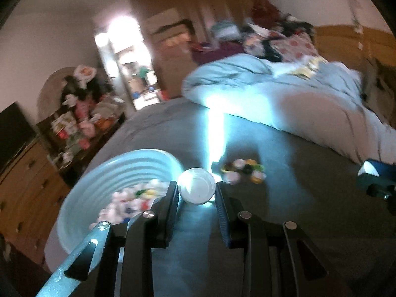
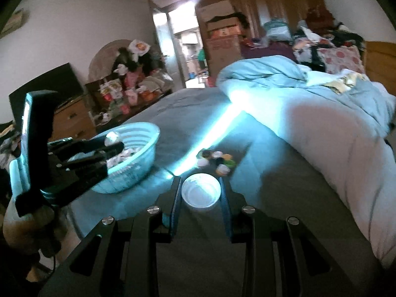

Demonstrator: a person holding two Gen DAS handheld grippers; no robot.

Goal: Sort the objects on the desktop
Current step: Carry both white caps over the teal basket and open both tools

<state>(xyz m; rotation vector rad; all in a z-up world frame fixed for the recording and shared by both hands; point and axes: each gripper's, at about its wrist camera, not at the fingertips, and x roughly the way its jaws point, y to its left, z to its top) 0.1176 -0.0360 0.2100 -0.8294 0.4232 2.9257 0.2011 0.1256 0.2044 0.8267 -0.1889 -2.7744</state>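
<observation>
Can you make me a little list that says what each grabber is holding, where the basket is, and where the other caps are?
left gripper: shut on a white cap, next to the basket
right gripper: shut on a white cap, open side up
basket: pale blue, on the grey bed cover, holds many caps
pile of caps: loose on the bed cover, ahead of both grippers

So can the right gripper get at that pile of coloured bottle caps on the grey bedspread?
Probably not yet: the right gripper already holds a white cap. The pile of coloured bottle caps lies unobstructed just ahead.
</observation>
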